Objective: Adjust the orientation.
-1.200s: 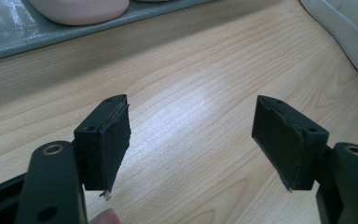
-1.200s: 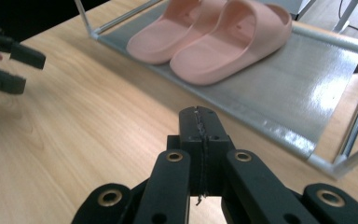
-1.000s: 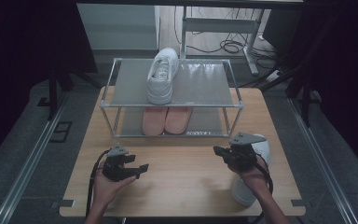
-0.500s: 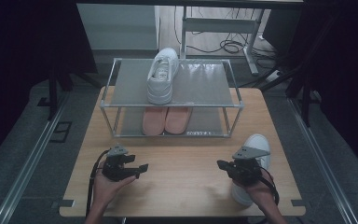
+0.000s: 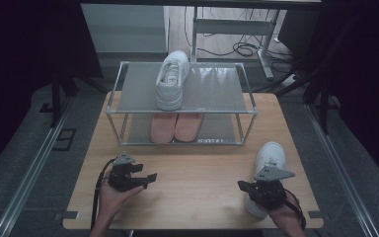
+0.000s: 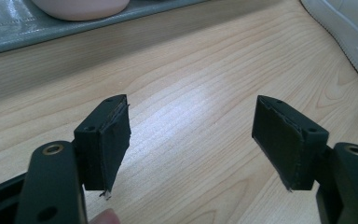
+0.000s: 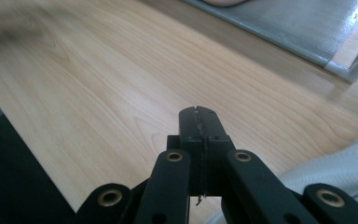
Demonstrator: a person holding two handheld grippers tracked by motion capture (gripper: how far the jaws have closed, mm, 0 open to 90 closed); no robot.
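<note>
Left to right, your bench carried this stock.

Left gripper: one, held in your left hand near the front left of the bench. Its two jaws stood wide apart with nothing between them, only bare wood showing in the gap in the left gripper view. A fingertip was cut off at the bottom edge of that view.

Shoe rack: one, two-tiered with a metal frame, at the far middle of the bench. Top tier: one white sneaker, toe pointing toward you. Bottom tier: one pair of pink shoes, two counted, side by side and touching; their far ends were hidden under the top tier. In the left gripper view only a cropped pink toe appeared at the upper edge.

Right gripper: one, held in your right hand at the front right of the bench. Its jaws were pressed together, pad against pad, with nothing held, as the right gripper view showed.

Second white sneaker: one, lying on the bench just beside and partly under the right gripper; its near end was hidden by the gripper and your hand. Whether the gripper touched it was hard to make out.

White sneakers counted: two. Grippers counted: two.
</note>
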